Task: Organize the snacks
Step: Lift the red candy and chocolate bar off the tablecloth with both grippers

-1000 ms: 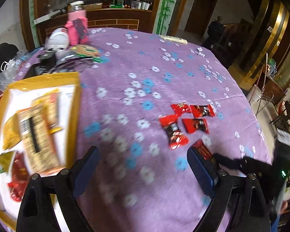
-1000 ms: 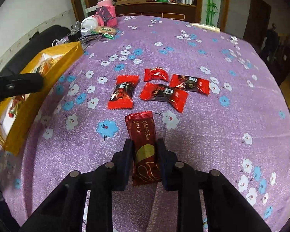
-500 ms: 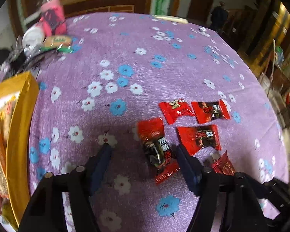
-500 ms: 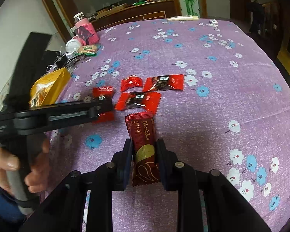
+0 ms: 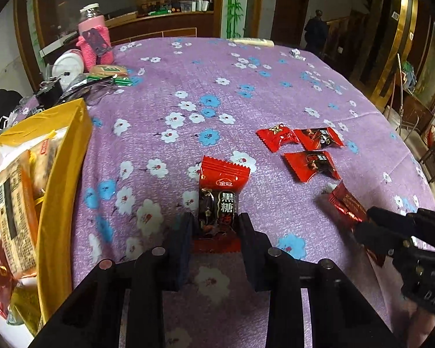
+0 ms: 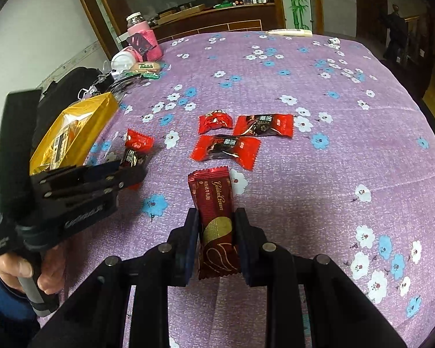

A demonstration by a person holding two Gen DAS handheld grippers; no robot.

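A red and black candy [image 5: 221, 179] lies on the purple flowered tablecloth [image 5: 188, 66]. My left gripper [image 5: 216, 220] straddles its near half; the jaws are closing, and the pads touch the wrapper's sides. In the right wrist view the same left gripper [image 6: 136, 174] sits low over that candy [image 6: 137, 145], held by a hand. My right gripper [image 6: 216, 217] is shut on a dark red snack bar [image 6: 210, 191], lifted a little off the cloth. Three more red candies [image 6: 226, 148] lie just beyond it. A yellow box [image 5: 63, 156] with packaged snacks stands at the left.
A pink-sleeved bottle [image 5: 94, 43], a white lid [image 5: 68, 65] and loose wrappers crowd the far left corner. The table drops off at the right edge [image 5: 406, 145]. A person [image 5: 316, 33] stands far back by a doorway.
My left gripper swung from beside the yellow box to the red and black candy, sank toward the cloth and closed around it. The right gripper kept hold of the snack bar.
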